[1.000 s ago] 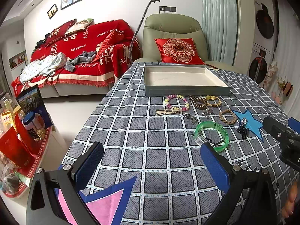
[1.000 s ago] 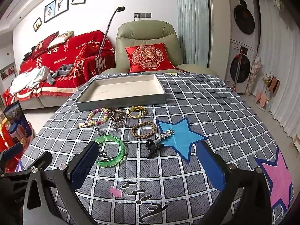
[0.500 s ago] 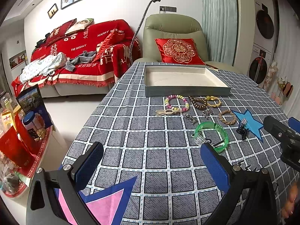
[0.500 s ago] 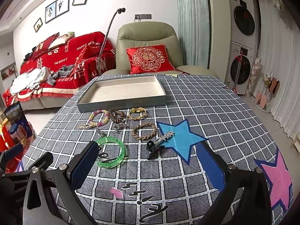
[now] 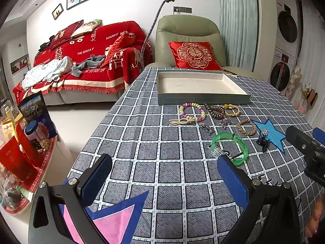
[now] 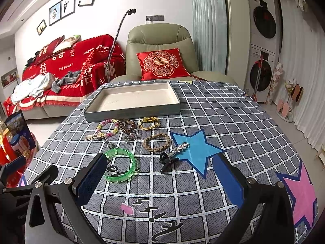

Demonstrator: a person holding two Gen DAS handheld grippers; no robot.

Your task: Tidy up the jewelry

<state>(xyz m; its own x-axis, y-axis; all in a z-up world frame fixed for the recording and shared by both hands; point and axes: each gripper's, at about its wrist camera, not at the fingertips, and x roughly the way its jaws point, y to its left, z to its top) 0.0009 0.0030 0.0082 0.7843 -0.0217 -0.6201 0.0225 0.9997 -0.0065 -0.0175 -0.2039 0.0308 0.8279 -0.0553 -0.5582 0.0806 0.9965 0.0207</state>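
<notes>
**Tray bare, every piece yet to be moved**

While the tray (image 6: 132, 109) sits bare at the far side of the table (image 6: 233, 126), you have all the jewelry lying loose on the checked cloth in front of it, so by my reading nothing is sorted yet.

Just before the tray lie a pastel bead bracelet (image 6: 107, 128), a dark wooden bead coil (image 6: 127, 125) and a yellow cord bracelet (image 6: 149, 121). Nearer to you are a cream hair clip (image 5: 181, 121), two small clear charms (image 5: 206, 127), a braided ring (image 6: 156, 142), a green bangle (image 6: 119, 167) and a black clip with a silver sprig (image 6: 172, 155) at the edge of a blue star.

Your left gripper (image 5: 162, 181) has its jaws wide apart and holds nothing; the bangle lies just past its right pad. Your right gripper (image 6: 160, 182) is likewise spread and empty, with the bangle just beyond its left pad and the black clip ahead between the two.

Readable writing is only in the background: the red sofa throw (image 5: 91, 46) says "HAPPY WEDDING" and "THE BIGDAY" among Chinese characters. Black marks on the cloth near you I cannot read.
</notes>
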